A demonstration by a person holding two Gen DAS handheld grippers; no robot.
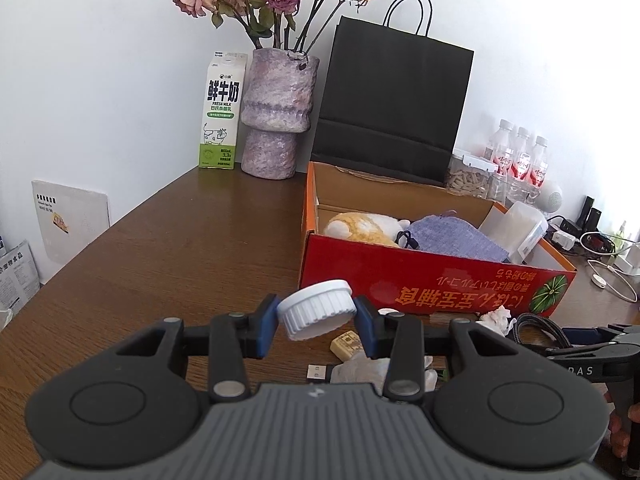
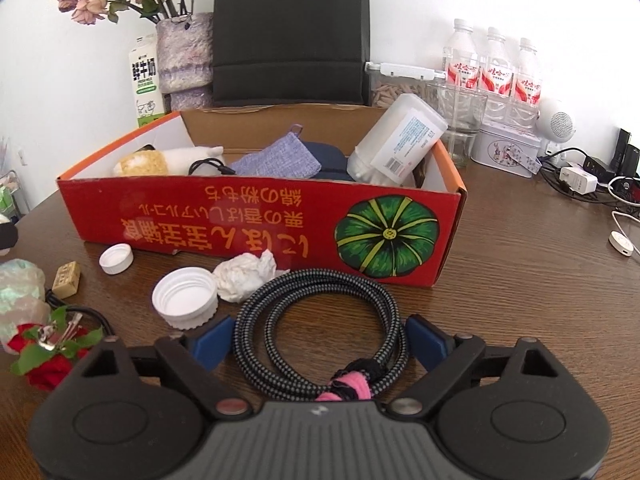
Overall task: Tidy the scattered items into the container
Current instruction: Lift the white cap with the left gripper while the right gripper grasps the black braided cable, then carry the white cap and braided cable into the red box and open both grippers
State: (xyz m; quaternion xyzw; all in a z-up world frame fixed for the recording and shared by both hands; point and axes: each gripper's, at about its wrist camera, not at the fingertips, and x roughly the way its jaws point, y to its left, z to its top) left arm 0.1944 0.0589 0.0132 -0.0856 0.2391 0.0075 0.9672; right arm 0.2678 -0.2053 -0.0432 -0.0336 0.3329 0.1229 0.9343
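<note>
Gripping a white ribbed cap (image 1: 317,309), the left hand-held gripper (image 1: 316,322) holds it above the surface, the red box (image 1: 432,276) at one o'clock. Already inside lie a plush toy (image 2: 140,164), purple cloth (image 2: 276,160) and white bottle (image 2: 400,140). Left outside: small cap (image 2: 116,258), large cap (image 2: 185,297), crumpled tissue (image 2: 246,274), and the braided cable (image 2: 320,344) between the released right hand-held gripper (image 2: 318,346) fingers.

Bright, even daylight is seen throughout; the white wall (image 1: 100,80) ahead of the fingers is washed out, and edges are bent by fisheye distortion.
</note>
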